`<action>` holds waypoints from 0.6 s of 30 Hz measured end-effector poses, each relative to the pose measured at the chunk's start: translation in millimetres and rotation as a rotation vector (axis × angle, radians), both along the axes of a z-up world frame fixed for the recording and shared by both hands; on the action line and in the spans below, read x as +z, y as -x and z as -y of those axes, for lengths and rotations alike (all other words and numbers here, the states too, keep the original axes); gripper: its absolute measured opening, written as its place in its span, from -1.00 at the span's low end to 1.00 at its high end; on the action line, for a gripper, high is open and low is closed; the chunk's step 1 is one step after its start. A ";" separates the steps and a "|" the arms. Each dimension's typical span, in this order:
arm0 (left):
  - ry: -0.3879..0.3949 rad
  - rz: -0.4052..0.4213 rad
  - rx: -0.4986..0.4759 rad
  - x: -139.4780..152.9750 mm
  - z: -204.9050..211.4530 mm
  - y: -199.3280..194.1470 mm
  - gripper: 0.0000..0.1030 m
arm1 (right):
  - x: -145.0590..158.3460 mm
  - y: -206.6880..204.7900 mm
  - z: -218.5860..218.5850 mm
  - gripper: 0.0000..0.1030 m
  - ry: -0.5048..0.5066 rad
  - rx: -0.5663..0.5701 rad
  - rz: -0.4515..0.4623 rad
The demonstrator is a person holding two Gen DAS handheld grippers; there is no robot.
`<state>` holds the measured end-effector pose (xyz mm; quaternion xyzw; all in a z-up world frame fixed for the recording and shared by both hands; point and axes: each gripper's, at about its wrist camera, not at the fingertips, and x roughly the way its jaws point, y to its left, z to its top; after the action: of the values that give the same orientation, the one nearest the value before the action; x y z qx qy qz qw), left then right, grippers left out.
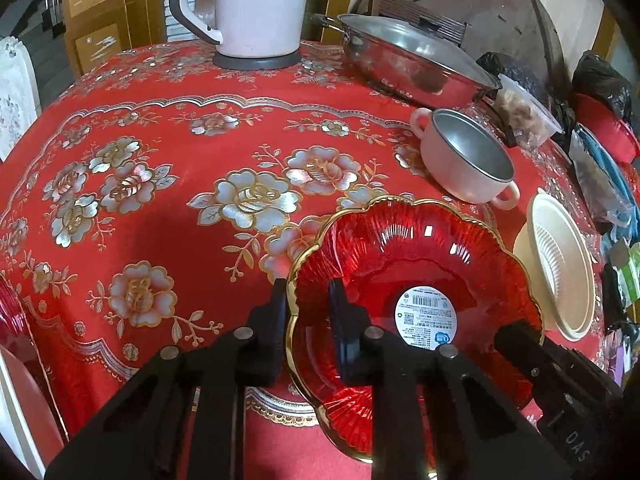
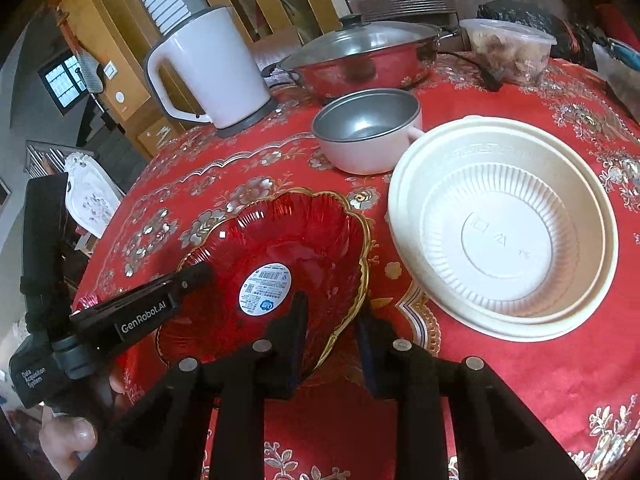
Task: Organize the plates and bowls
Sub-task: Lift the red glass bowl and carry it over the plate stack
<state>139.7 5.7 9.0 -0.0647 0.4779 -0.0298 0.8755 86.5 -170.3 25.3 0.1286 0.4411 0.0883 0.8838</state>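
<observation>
A red translucent scalloped bowl (image 1: 420, 260) with a gold rim and a white barcode sticker sits at the near edge of the table. My left gripper (image 1: 308, 308) straddles its left rim, one finger outside and one inside, and is closed on the wall. My right gripper (image 2: 332, 320) holds the opposite rim of the red bowl (image 2: 288, 236) the same way. Each gripper shows in the other's view, the right one as a black finger (image 1: 516, 336) and the left one as a labelled black finger (image 2: 192, 276). The bowl looks slightly tilted. A pink two-handled bowl (image 2: 368, 132) and a cream ribbed bowl (image 2: 504, 232) stand beyond it.
A white kettle (image 2: 216, 68) and a lidded steel pot (image 2: 360, 56) stand at the back of the red flowered tablecloth (image 1: 180, 140). A clear food tub (image 2: 508, 48) and dark bags (image 1: 600, 76) crowd the right side. Another red ribbed piece (image 1: 8, 312) peeks in at the left edge.
</observation>
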 end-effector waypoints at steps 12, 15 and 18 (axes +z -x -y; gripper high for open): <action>-0.001 0.026 -0.013 11.7 4.4 13.4 -0.67 | 12.3 15.5 2.3 -0.50 0.014 -0.003 0.025; 0.001 0.035 -0.015 16.9 5.5 19.2 -0.67 | 17.8 21.2 3.9 -0.50 0.011 0.000 0.035; -0.001 0.063 -0.010 24.8 5.0 28.6 -0.67 | 23.6 27.5 3.7 -0.50 0.011 0.004 0.049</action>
<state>111.1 0.7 33.8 -0.0608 0.4502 -0.0360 0.8901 58.9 -174.0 48.9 0.1205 0.4202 0.0908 0.8948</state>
